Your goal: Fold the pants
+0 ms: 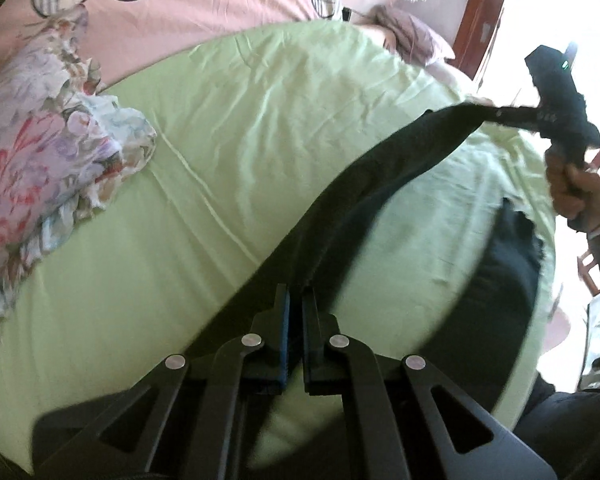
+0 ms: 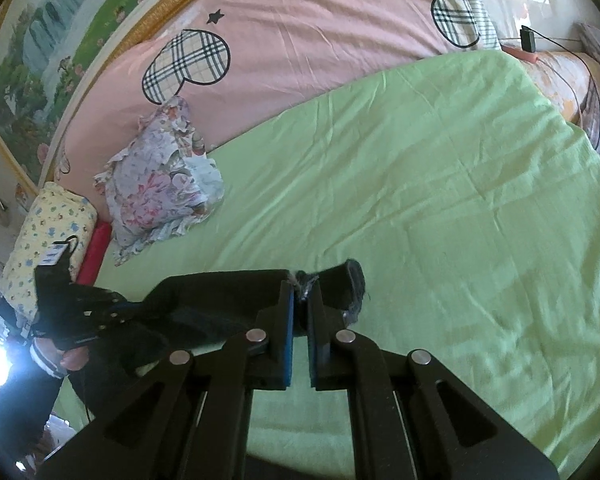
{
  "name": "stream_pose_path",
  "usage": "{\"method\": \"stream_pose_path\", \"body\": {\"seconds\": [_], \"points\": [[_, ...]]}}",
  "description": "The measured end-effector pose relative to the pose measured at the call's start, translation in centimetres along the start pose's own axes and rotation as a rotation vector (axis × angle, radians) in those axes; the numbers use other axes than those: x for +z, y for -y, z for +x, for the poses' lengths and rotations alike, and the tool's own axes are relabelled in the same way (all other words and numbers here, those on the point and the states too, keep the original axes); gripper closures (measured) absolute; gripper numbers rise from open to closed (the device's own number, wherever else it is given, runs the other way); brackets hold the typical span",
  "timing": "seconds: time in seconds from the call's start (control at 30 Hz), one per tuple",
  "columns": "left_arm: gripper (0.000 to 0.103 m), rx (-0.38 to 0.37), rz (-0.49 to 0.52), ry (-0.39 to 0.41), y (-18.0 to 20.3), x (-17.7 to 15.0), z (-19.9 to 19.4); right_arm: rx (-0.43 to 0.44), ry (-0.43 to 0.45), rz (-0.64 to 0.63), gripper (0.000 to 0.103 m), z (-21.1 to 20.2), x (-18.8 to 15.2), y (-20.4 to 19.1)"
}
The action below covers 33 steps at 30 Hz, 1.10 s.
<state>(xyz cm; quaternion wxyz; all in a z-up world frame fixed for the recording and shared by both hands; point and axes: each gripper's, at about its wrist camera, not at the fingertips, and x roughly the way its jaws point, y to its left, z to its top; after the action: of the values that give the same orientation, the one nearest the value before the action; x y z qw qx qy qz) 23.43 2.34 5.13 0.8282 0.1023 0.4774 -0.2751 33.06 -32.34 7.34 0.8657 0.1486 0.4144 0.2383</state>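
Black pants (image 1: 372, 184) hang stretched in the air above the green sheet (image 1: 228, 168). My left gripper (image 1: 296, 292) is shut on one end of the pants. The cloth runs up and right to my right gripper (image 1: 556, 116), held in a hand, which is shut on the other end. In the right wrist view my right gripper (image 2: 302, 286) is shut on a bunched end of the pants (image 2: 228, 292). The left gripper (image 2: 80, 312) shows at far left, holding the other end. A loose part of the pants (image 1: 508, 272) hangs down at right.
A floral ruffled cushion (image 2: 160, 184) lies on the left of the green sheet (image 2: 420, 168). A pink cover with plaid hearts (image 2: 300, 36) lies beyond. A yellow patterned pillow (image 2: 48, 232) sits at far left. A black charger with cable (image 2: 527, 40) is at the far right.
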Motion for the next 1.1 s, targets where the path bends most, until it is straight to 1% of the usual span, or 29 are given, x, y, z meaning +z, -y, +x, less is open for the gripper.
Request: {"method": "stream_pose_path", "body": {"seconds": [0.2,0.3,0.4,0.6,0.63,0.77,0.87,1.1], "points": [[0.101,-0.026,-0.010,0.032,3.7,-3.5,-2.5,0.014,0.002,0.016,0.097,-2.8,-3.3,0.8],[0.101,-0.047,-0.011,0.035,5.8,-4.4,-2.6,0.010,0.003,0.009,0.097,-4.3,-5.0,0.9],[0.101,-0.049,-0.004,0.044,7.6,-5.6,-3.0,0.005,-0.002,0.001,0.097,-5.8,-6.8,0.9],[0.101,-0.064,-0.008,0.054,10.2,-8.2,-3.6,-0.012,-0.013,-0.005,0.097,-8.4,-10.8,0.9],[0.101,-0.072,-0.011,0.052,10.5,-8.6,-3.7,-0.017,-0.014,-0.005,0.101,-8.8,-11.4,1.0],[0.101,-0.075,-0.005,0.044,11.7,-10.0,-3.6,-0.031,-0.018,-0.005,0.101,-9.8,-13.3,1.1],[0.101,-0.082,-0.019,0.044,12.1,-10.9,-3.5,-0.045,-0.027,-0.014,0.101,-9.9,-14.5,0.8],[0.101,-0.103,-0.018,0.055,12.8,-12.3,-3.7,-0.075,-0.031,-0.042,0.101,-10.5,-15.8,0.4]]}}
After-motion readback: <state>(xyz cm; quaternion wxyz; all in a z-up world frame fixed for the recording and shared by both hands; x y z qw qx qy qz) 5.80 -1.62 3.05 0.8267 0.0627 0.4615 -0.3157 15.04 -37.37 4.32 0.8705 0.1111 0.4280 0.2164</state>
